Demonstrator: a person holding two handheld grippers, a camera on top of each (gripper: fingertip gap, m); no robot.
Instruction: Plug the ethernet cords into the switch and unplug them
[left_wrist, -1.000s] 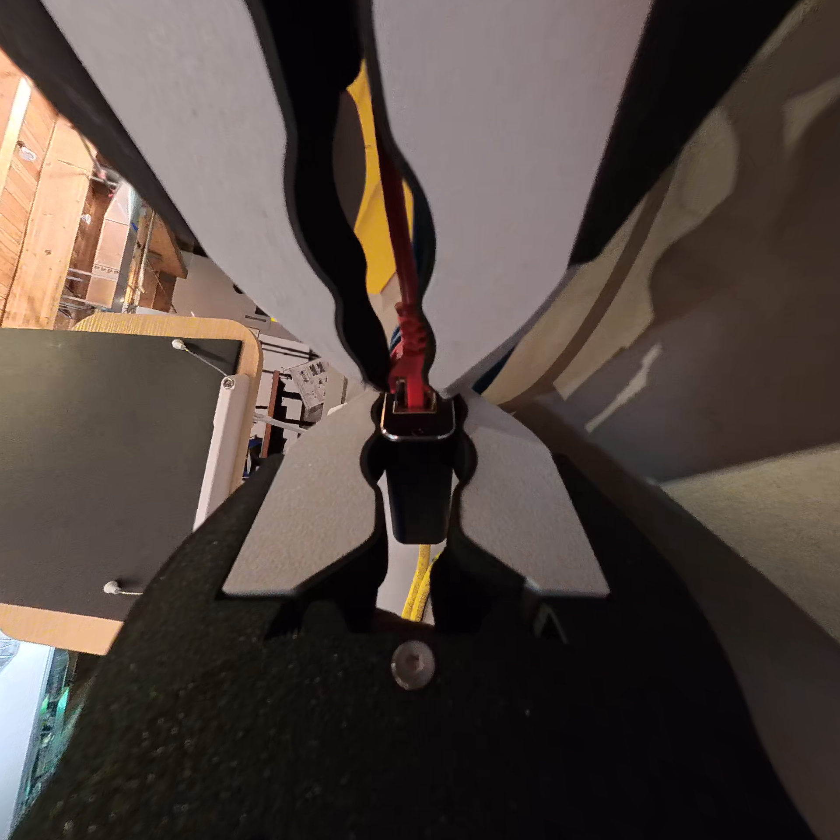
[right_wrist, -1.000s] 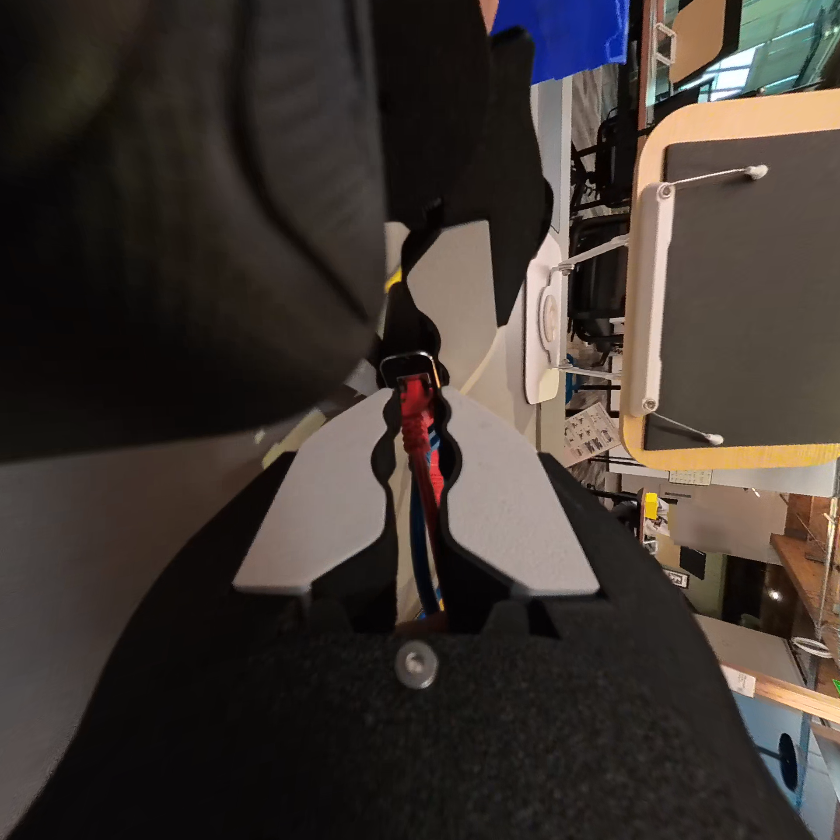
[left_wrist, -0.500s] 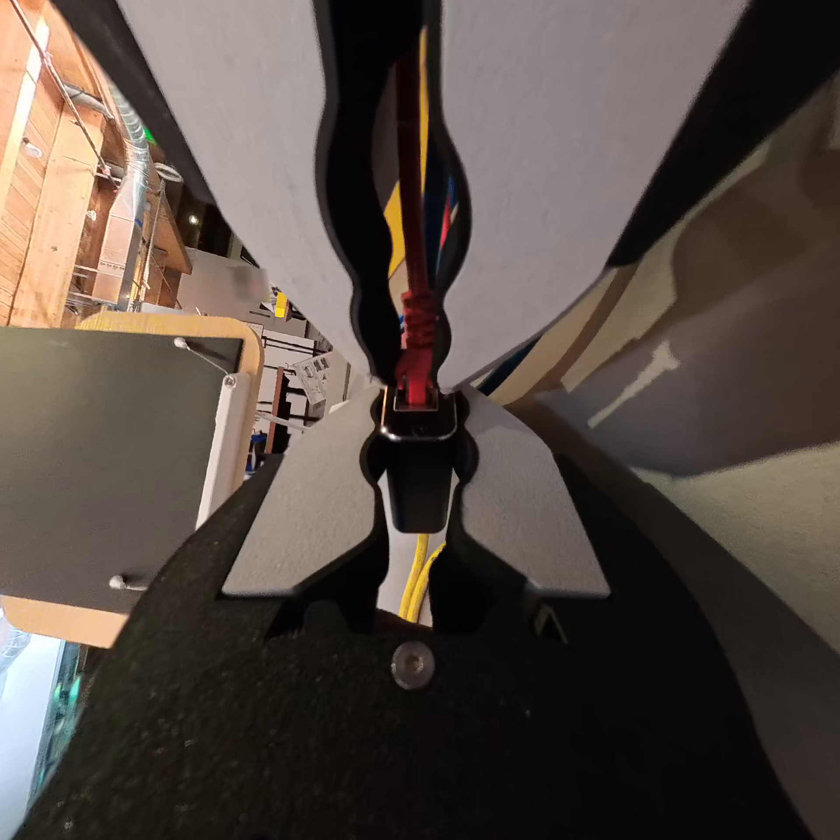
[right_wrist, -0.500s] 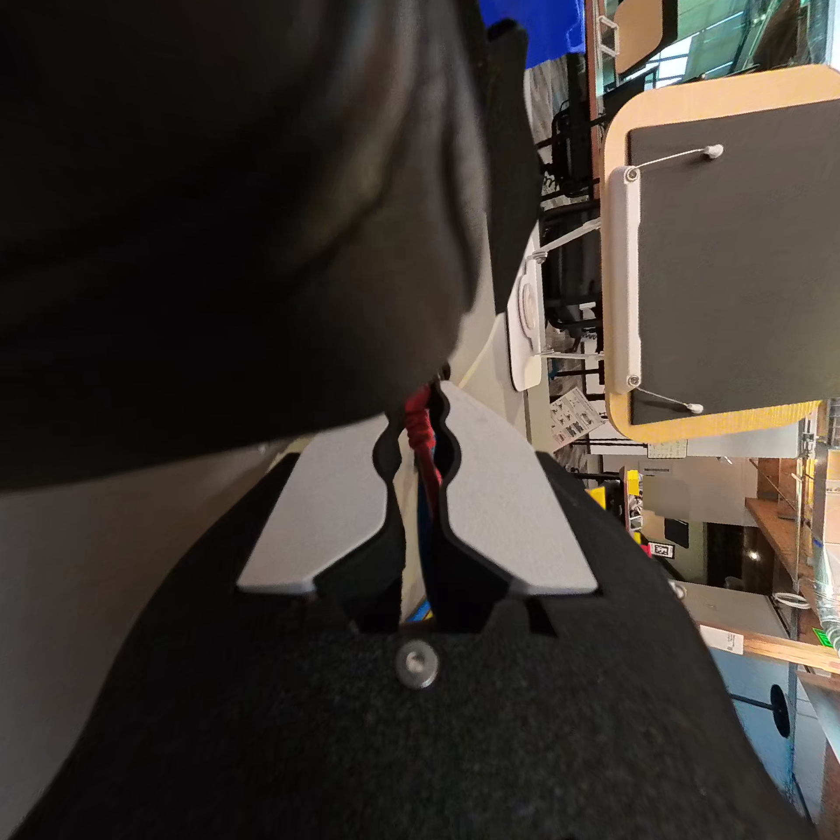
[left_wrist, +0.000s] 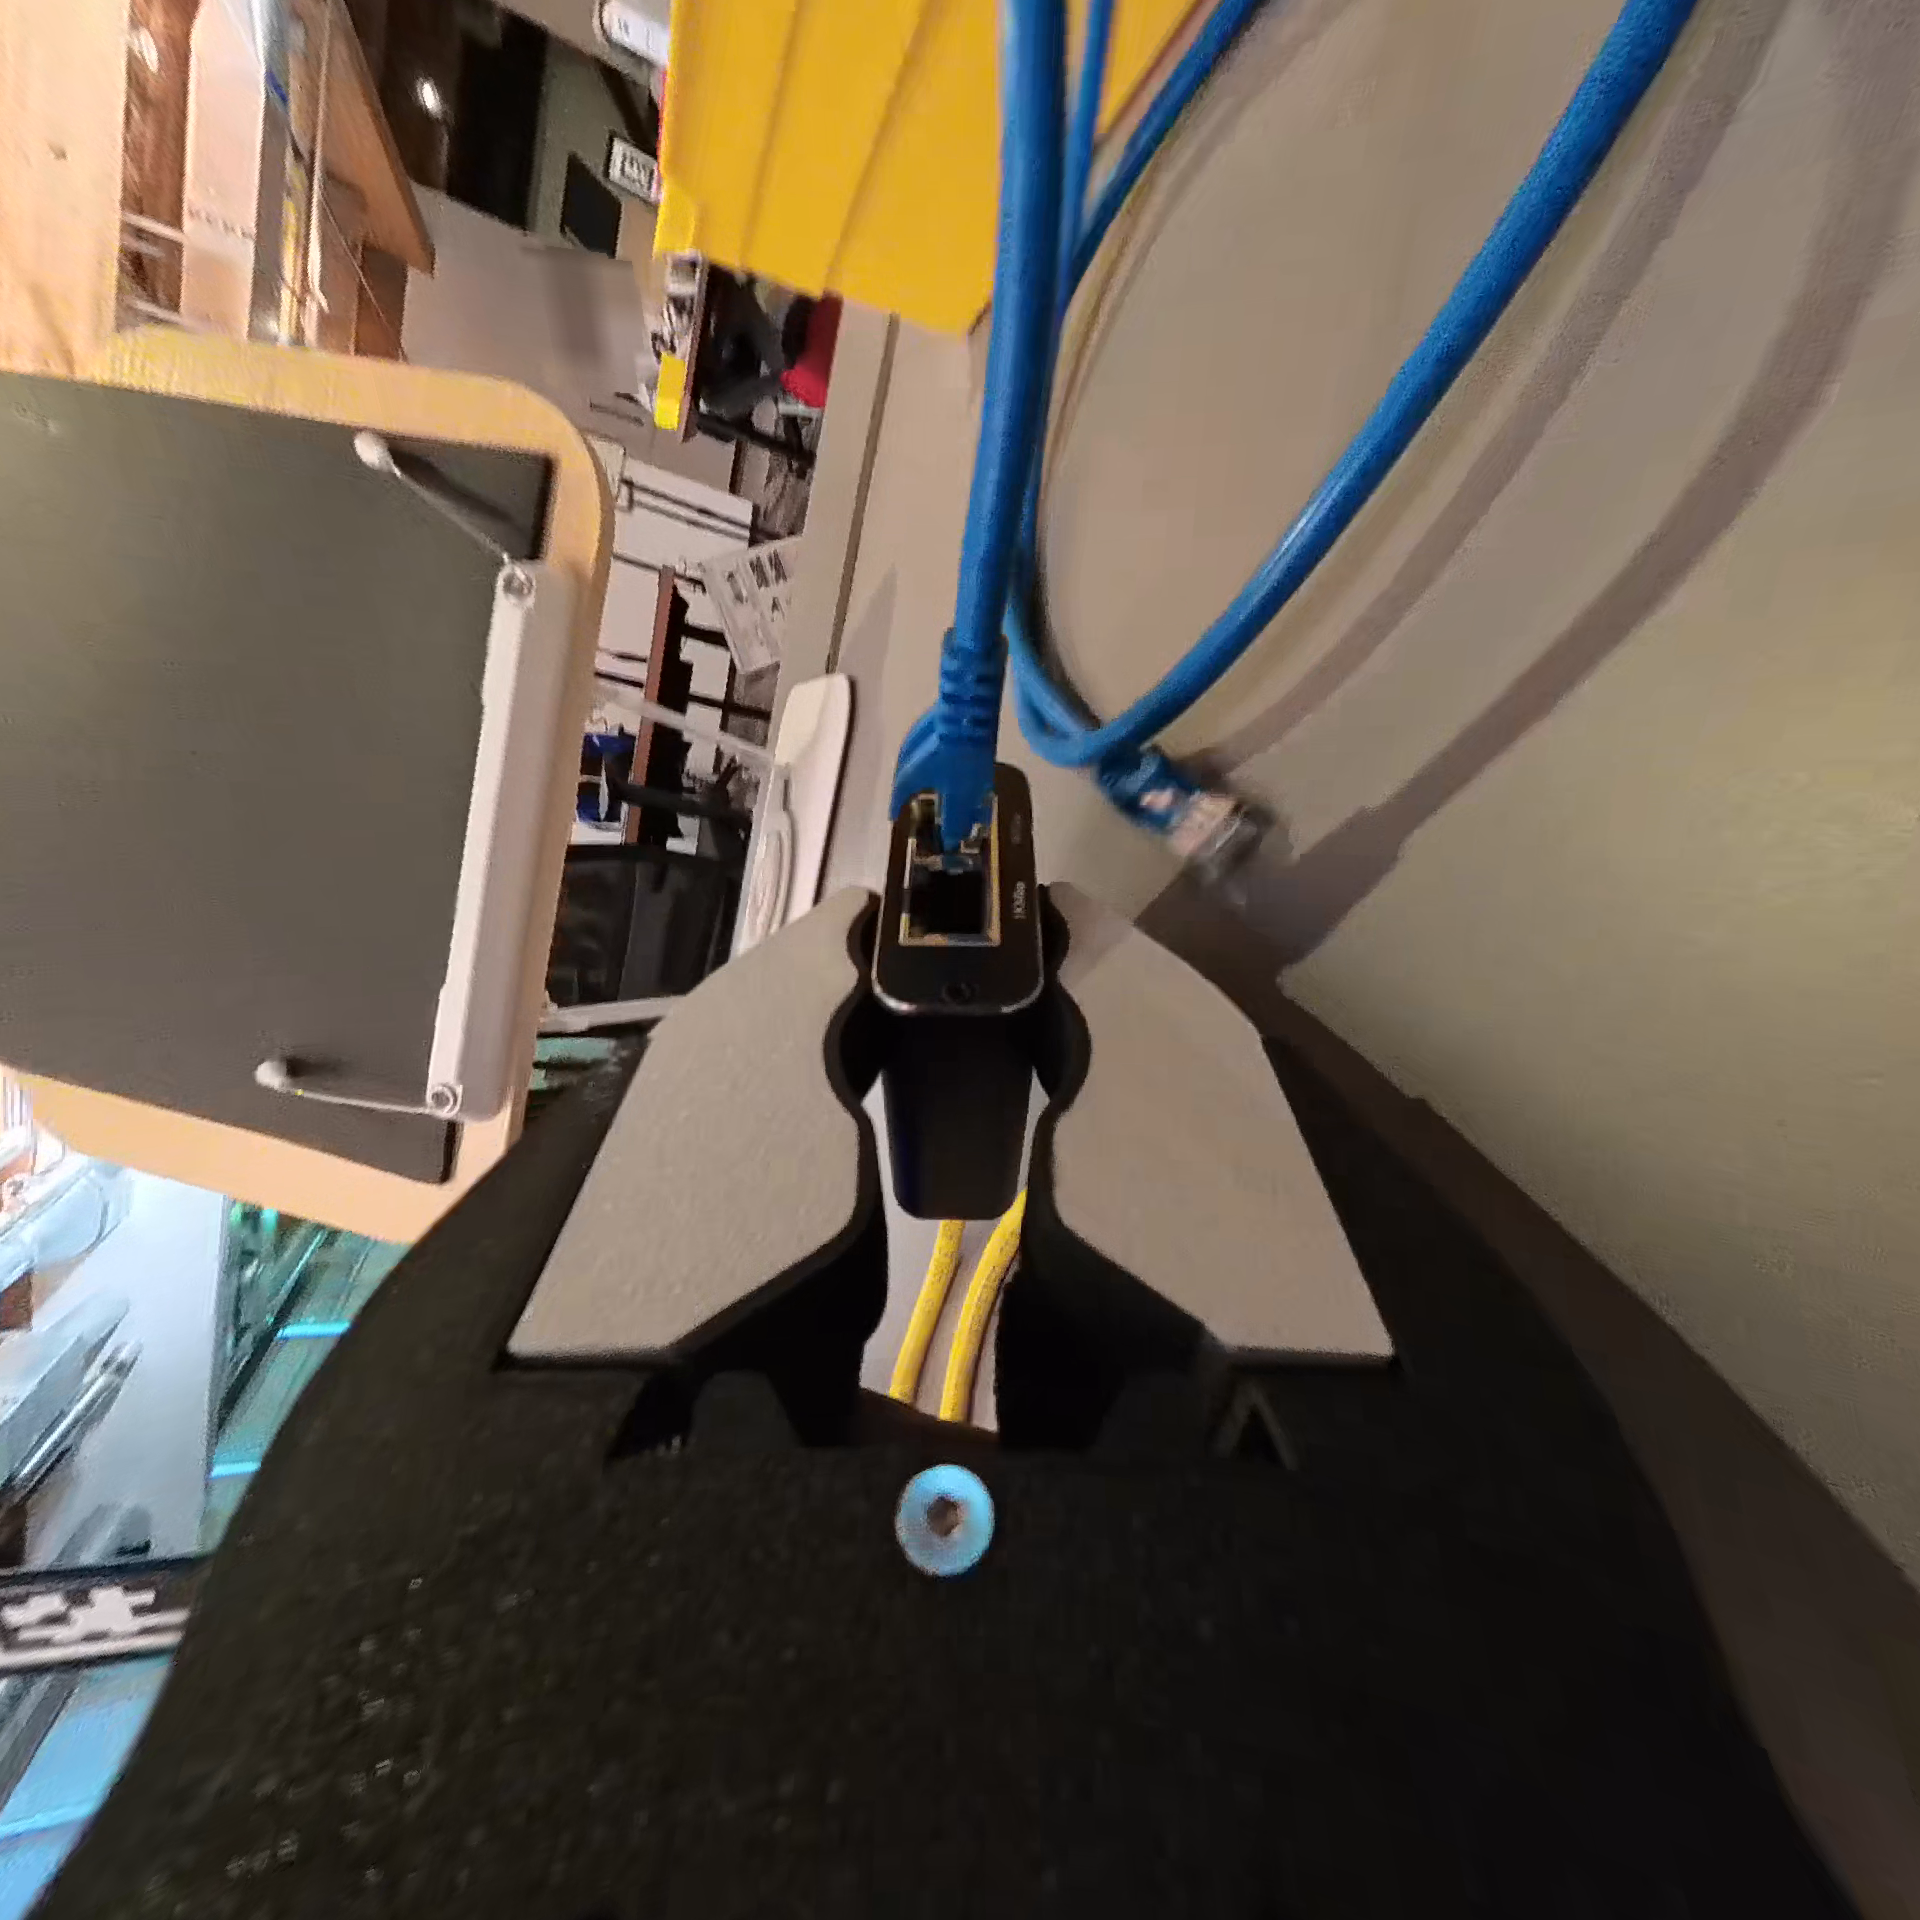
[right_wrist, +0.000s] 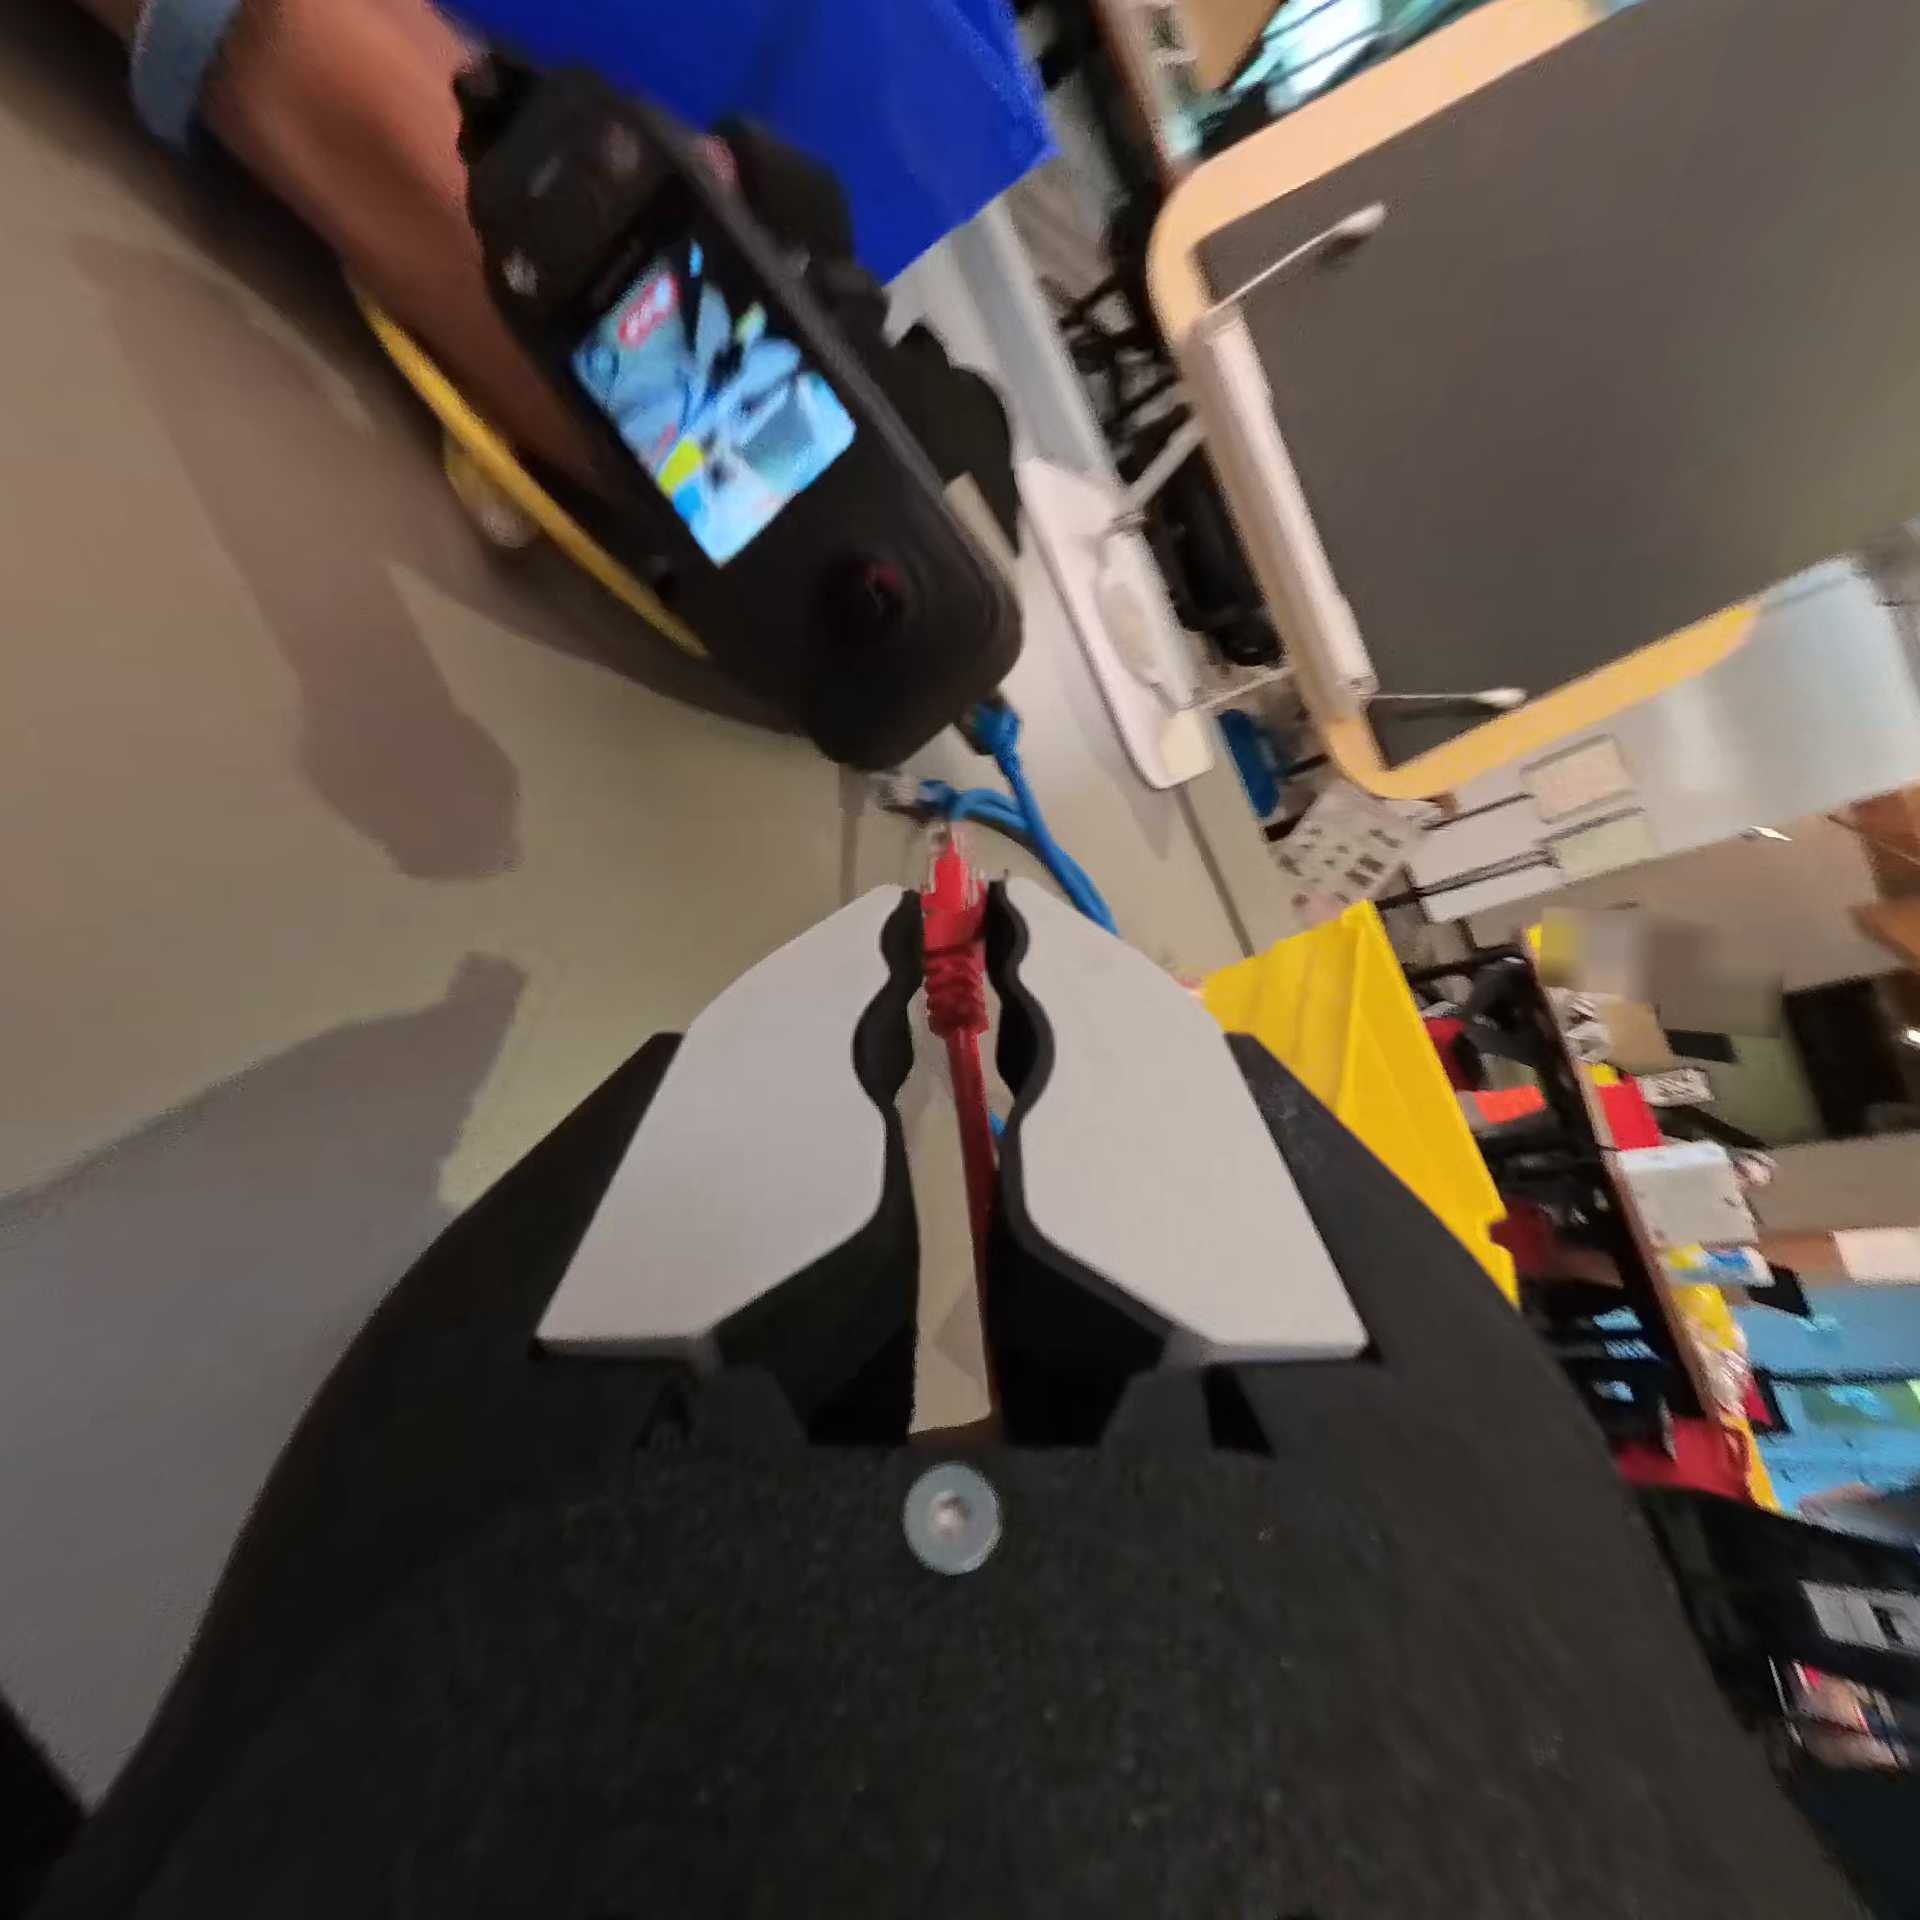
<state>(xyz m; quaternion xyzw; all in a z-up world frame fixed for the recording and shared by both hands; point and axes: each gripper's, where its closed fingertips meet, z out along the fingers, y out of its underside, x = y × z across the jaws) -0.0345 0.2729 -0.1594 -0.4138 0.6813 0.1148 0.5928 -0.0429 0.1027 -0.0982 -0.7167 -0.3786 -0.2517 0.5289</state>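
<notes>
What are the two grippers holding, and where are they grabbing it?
The left gripper squeezes the black switch by its sides, near the port end. The right gripper pinches the red ethernet cord at its ribbed boot, just behind the plug.

— What do we see of our own rig? On our left gripper (left_wrist: 961, 935) we have two pale grey fingers (left_wrist: 727, 1153) with wavy black inner edges, set on a grainy black body.

— And a round silver screw (left_wrist: 943, 1521) sits centred in that body, with a small raised triangle mark (left_wrist: 1254, 1425) to its right.

— Our right gripper (right_wrist: 953, 904) is built the same: grey fingers (right_wrist: 1153, 1153), scalloped black edges, textured black base, one silver screw (right_wrist: 951, 1523).

— From the right wrist view we also see the black camera (right_wrist: 727, 436) on the other gripper, its small screen lit, and a light blue band (right_wrist: 177, 62) worn at the wrist.
</notes>
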